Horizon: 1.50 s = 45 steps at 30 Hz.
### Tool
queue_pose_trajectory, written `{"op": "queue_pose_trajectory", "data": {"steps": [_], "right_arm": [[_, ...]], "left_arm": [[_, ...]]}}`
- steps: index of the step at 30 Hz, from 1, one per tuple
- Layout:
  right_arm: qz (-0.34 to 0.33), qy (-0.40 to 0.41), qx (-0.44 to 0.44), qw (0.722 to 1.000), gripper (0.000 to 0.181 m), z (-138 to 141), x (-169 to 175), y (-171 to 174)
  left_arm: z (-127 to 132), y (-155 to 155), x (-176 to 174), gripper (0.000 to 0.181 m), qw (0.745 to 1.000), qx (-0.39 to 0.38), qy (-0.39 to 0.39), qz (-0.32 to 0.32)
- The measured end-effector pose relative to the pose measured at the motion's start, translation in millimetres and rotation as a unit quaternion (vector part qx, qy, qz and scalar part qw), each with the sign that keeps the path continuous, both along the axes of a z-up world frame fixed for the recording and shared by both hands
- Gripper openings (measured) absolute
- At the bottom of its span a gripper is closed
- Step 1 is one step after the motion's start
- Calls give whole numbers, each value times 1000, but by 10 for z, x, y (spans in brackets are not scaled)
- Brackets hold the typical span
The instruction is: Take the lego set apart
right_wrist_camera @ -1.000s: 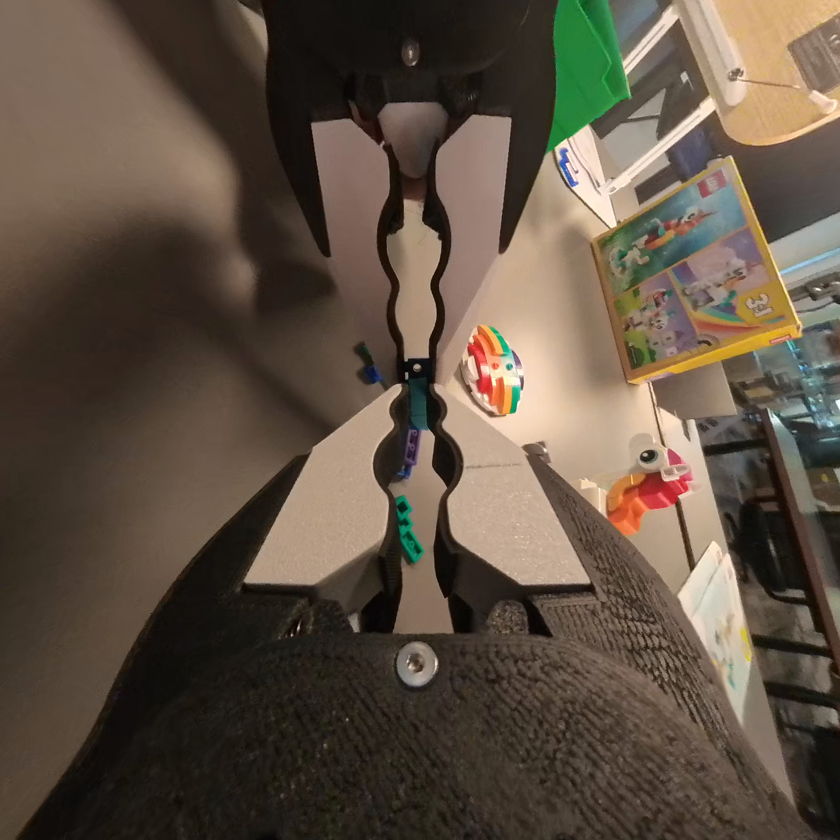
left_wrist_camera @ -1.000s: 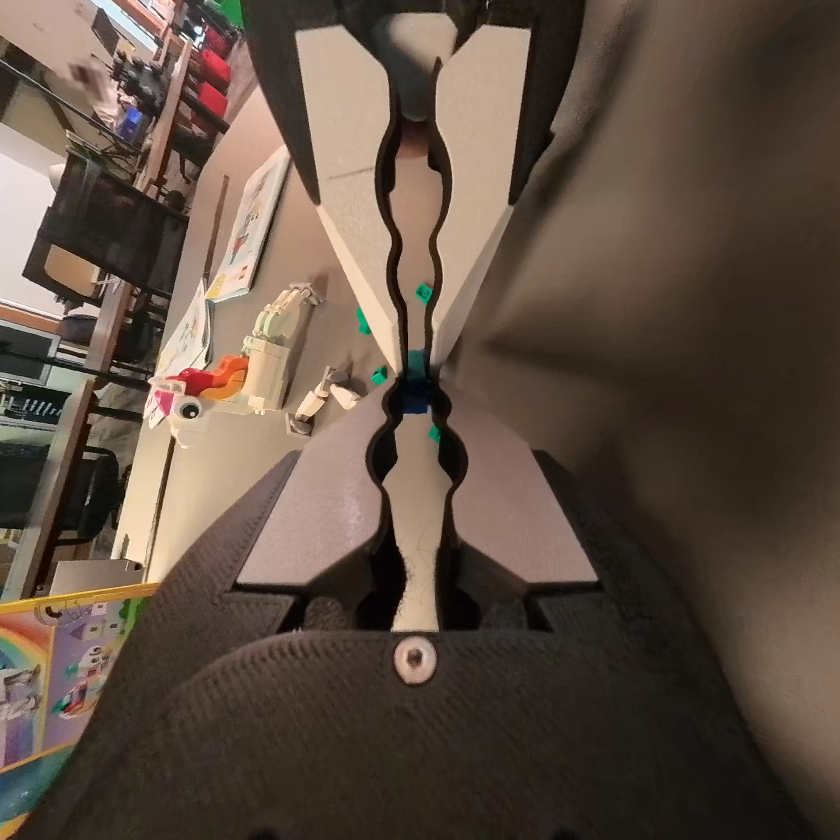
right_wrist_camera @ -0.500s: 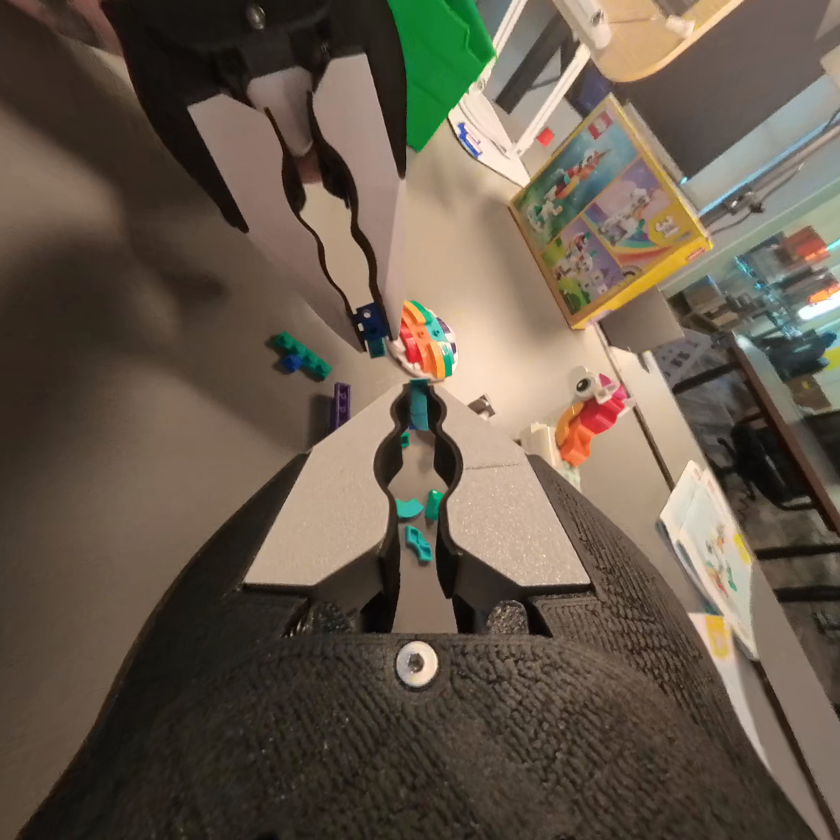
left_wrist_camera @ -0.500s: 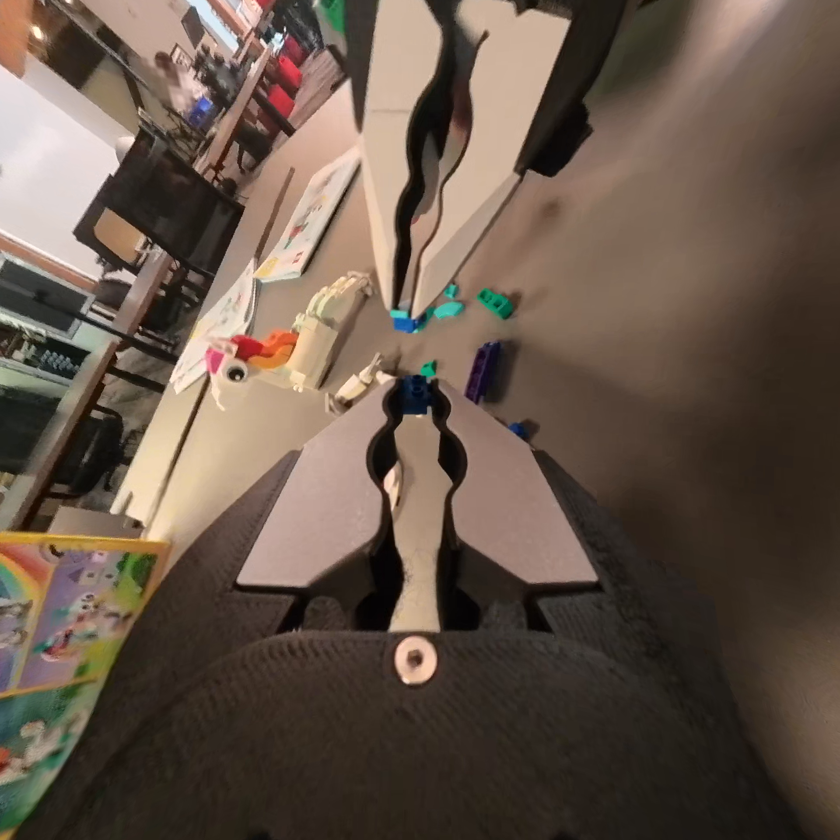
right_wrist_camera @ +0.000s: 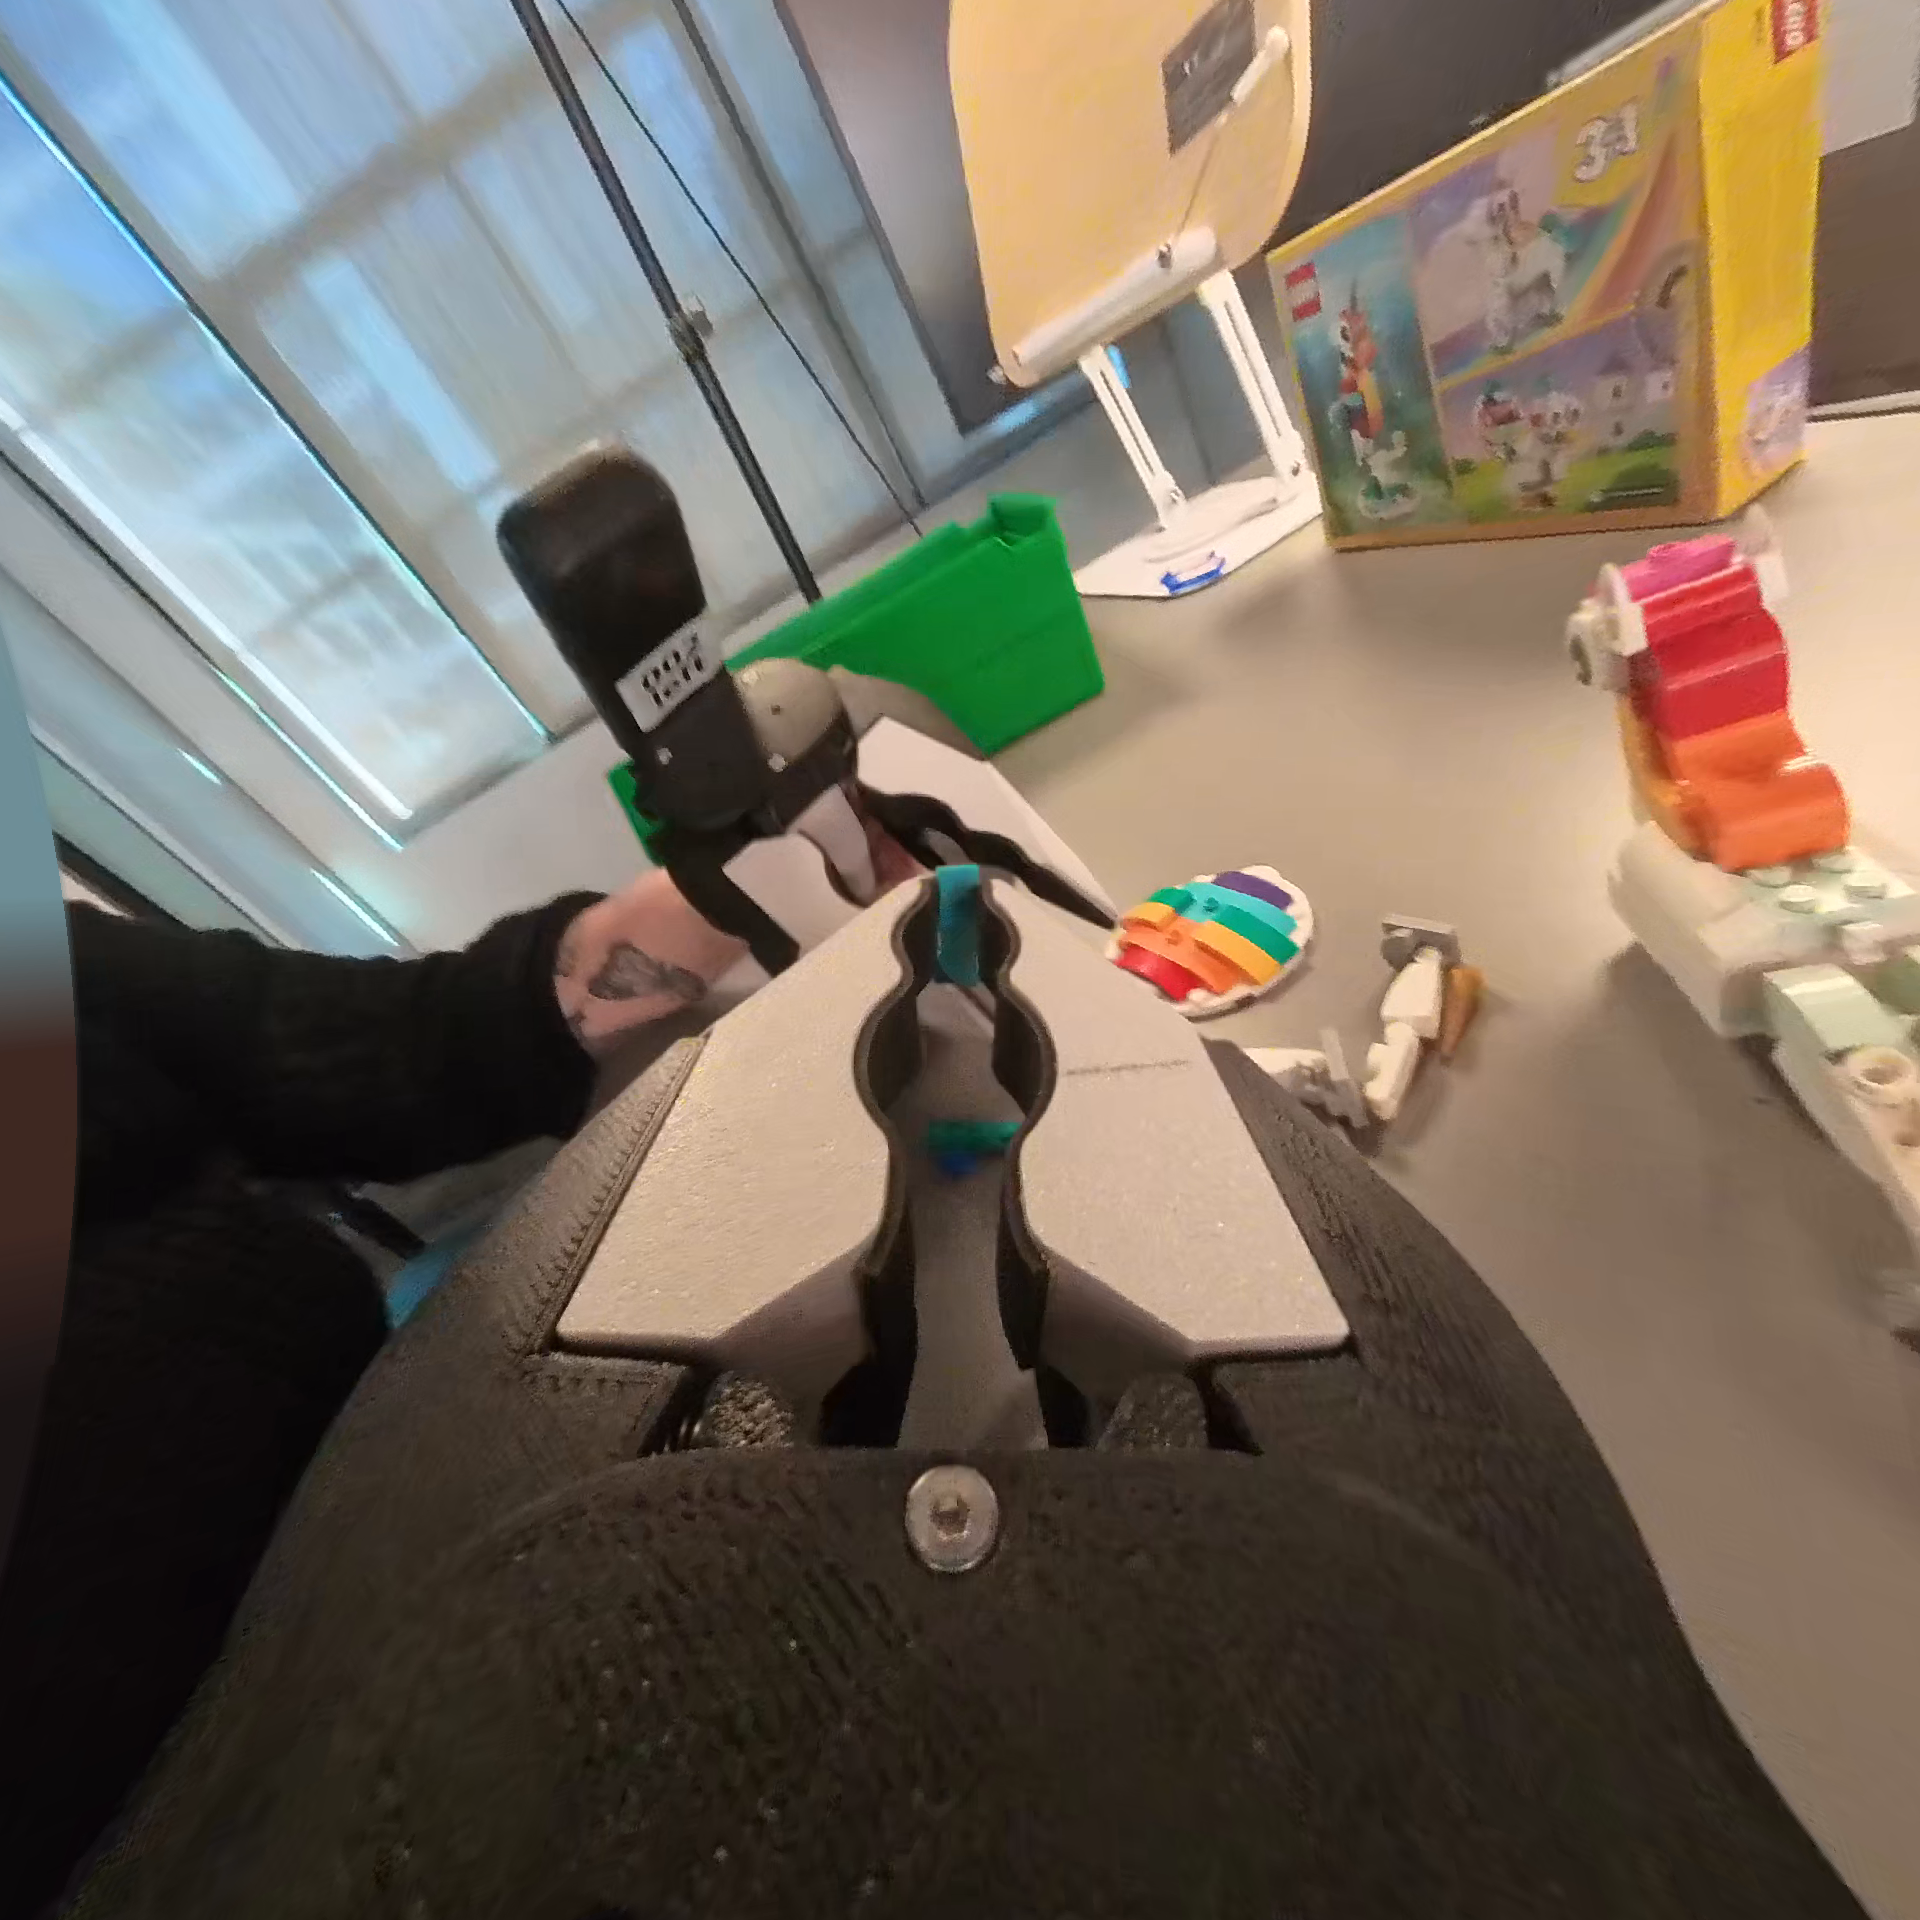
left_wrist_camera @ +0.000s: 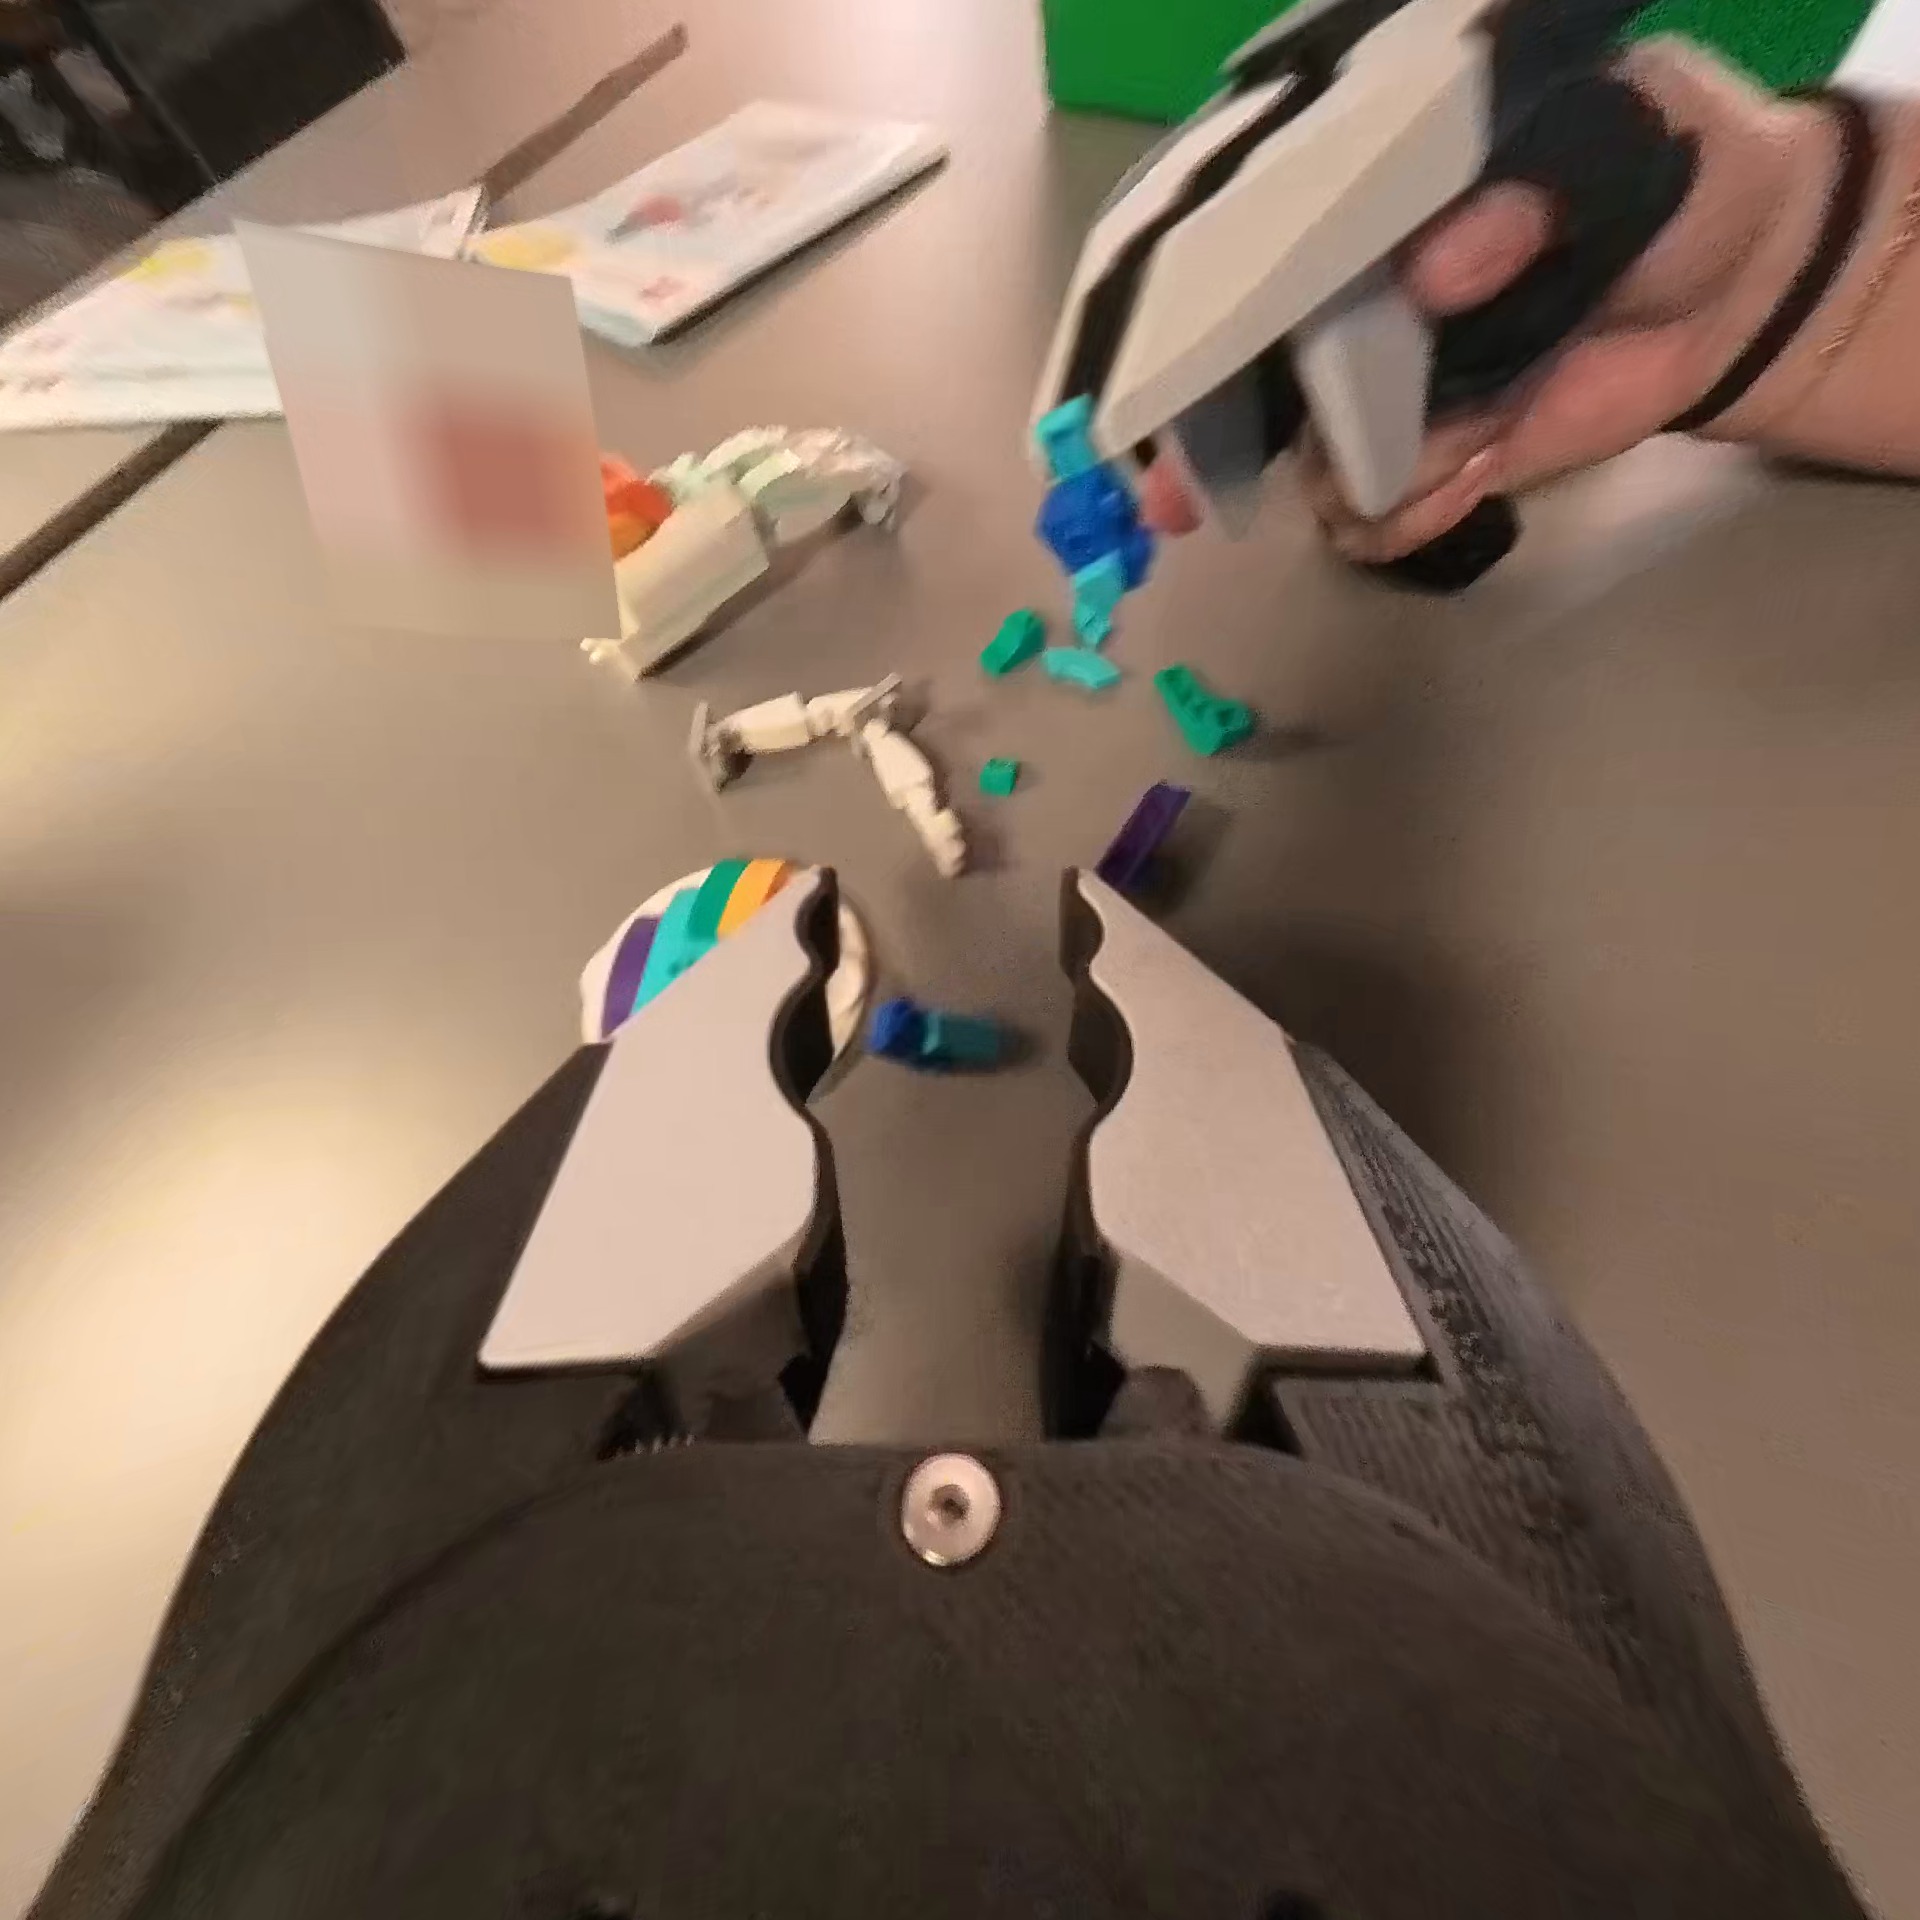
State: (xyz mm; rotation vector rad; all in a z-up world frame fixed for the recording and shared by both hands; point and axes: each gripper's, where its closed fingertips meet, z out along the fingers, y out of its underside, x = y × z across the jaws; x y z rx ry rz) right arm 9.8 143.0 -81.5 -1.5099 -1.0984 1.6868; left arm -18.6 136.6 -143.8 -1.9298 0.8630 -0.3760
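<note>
My left gripper [left_wrist_camera: 951,894] is open and empty, low over the grey table [left_wrist_camera: 1507,935]. A small blue and teal piece [left_wrist_camera: 935,1034] lies on the table between its fingers. The rainbow disc [left_wrist_camera: 686,935] lies partly behind its left finger and also shows in the right wrist view [right_wrist_camera: 1210,935]. My right gripper [right_wrist_camera: 956,894] is shut on a teal piece [right_wrist_camera: 956,935]. In the left wrist view it [left_wrist_camera: 1081,447] hangs at the upper right, and the held teal and blue stack [left_wrist_camera: 1091,509] sticks out below its tips.
Loose teal bits [left_wrist_camera: 1200,712], a purple brick [left_wrist_camera: 1143,831] and white leg parts [left_wrist_camera: 831,738] lie ahead. The white body with the red and orange mane [right_wrist_camera: 1714,727] lies to the right. A set box [right_wrist_camera: 1538,312], a green bin [right_wrist_camera: 935,644] and booklets [left_wrist_camera: 727,208] stand farther off. One gripper's finger ends stand about 7 cm off the other's. The rainbow disc [left_wrist_camera: 686,935] is about 5 cm from my left fingertips. Look for it in the right wrist view [right_wrist_camera: 1230,908] too.
My left gripper has opened and the blue piece it held now lies on the table. The two grippers have pulled apart and swung level. The right still holds its teal piece.
</note>
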Motion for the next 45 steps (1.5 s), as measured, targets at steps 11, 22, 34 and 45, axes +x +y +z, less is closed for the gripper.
{"op": "queue_pose_trajectory", "data": {"steps": [11, 22, 34, 45], "right_arm": [[73, 16, 38, 996, 6, 33, -48, -315], [141, 80, 18, 987, 4, 257, 103, -467], [91, 50, 33, 994, 5, 190, 78, -302], [31, -4, 54, 998, 5, 0, -36, -181]], "left_arm": [[530, -271, 409, 12, 954, -41, -271, -120], [854, -518, 331, 11, 894, -82, -386, -214], [24, -102, -210, 11, 980, -149, -131, 11], [-37, -37, -224, 59, 992, -106, -59, 41]]}}
